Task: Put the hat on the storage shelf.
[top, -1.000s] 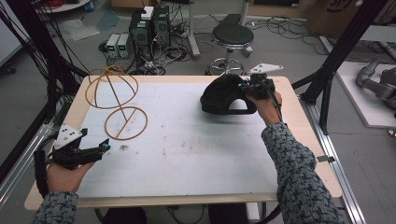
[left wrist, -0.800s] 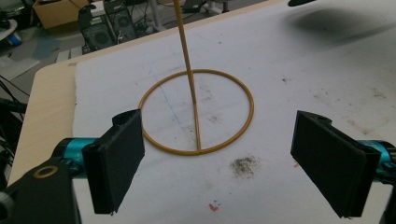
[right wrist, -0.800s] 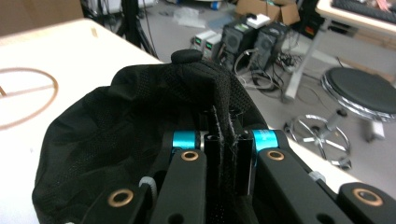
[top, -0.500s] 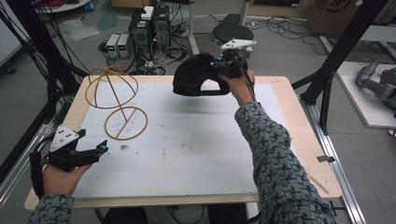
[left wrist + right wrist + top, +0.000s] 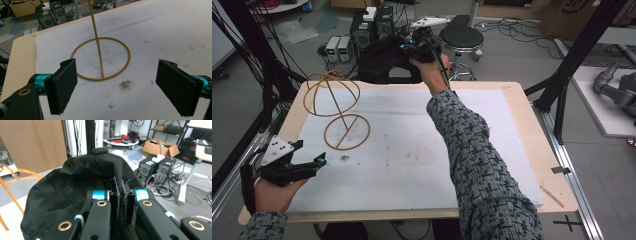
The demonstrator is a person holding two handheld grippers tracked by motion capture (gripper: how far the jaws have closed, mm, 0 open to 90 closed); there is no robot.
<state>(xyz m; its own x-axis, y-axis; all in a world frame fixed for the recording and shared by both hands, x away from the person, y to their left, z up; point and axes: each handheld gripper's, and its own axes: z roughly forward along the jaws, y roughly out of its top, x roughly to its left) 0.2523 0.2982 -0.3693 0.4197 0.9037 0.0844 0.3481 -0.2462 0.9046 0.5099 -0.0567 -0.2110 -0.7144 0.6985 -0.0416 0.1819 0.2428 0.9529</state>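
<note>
Nearest the person, the left gripper (image 5: pixel 314 163) hovers released over the white mat, jaws wide apart, just short of the flat base ring of the wire hat stand (image 5: pixel 341 112). Beyond and to the right of the stand, above the table's (image 5: pixel 522 107) far edge, the right gripper (image 5: pixel 121 207) is clenched on a fold of the black mesh cap (image 5: pixel 384 62), holding it higher than the stand's globe top. To seat the cap well, I judge it should be carried left over the globe, opening downward, and lowered squarely, while the left gripper steadies the base if the light frame tips.
</note>
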